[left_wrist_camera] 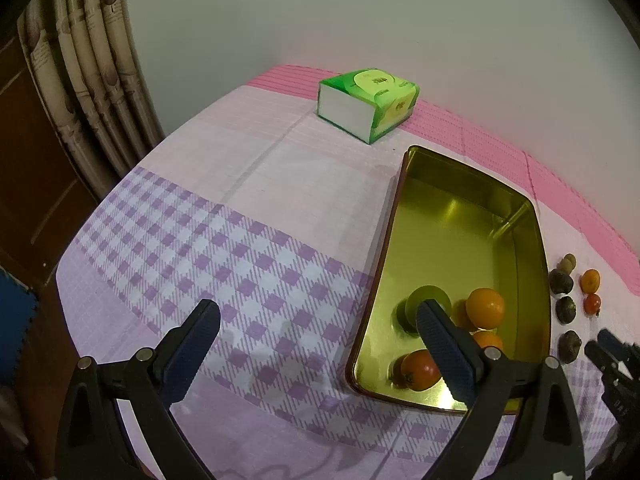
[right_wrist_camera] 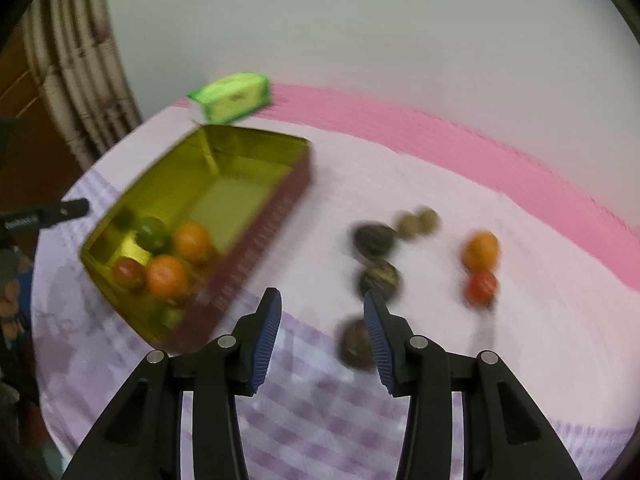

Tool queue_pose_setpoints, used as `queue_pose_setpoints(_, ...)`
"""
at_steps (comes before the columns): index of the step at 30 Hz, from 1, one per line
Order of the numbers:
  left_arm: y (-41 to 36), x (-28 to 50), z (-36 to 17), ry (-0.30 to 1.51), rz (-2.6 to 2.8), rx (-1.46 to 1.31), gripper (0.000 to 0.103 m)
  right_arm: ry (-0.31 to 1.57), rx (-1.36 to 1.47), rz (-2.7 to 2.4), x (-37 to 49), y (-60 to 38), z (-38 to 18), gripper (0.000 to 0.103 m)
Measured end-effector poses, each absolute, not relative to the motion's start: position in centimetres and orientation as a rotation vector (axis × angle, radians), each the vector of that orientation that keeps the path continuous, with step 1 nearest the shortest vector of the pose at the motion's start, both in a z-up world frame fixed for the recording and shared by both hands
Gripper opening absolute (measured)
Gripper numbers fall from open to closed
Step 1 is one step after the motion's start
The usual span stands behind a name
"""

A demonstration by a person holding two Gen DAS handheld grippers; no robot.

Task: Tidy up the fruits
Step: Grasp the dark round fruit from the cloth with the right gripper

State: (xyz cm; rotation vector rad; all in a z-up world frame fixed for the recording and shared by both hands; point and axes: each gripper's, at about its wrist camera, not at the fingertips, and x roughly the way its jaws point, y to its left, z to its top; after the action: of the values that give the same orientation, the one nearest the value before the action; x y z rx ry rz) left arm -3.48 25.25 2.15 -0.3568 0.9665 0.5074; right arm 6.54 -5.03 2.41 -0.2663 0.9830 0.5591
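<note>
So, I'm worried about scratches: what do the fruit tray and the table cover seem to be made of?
The tray looks like thin sheet metal, probably tin: its gold inside is glossy and mirrors the orange in its wall. The outside wall looks dark red. The table cover looks like woven cloth, matte, with printed purple checks and a fold crease; the exact fibre cannot be told.

a tin box (left_wrist_camera: 516,216) sits on the tablecloth (left_wrist_camera: 208,240) holding oranges (left_wrist_camera: 485,307), a tomato (left_wrist_camera: 419,369) and a lime (left_wrist_camera: 424,300) at its near end. a tissue box (left_wrist_camera: 366,102) lies behind it. loose fruits (right_wrist_camera: 378,276) lie right of the tin.
</note>
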Motion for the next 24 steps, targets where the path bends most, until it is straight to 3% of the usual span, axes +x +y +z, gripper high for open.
queue_pose_setpoints(24, 23.6, -2.5, 1.6, 0.983, 0.449, -0.287, 0.097, 1.026, -0.248, 0.502, 8.0, -5.5, -3.2, 0.049)
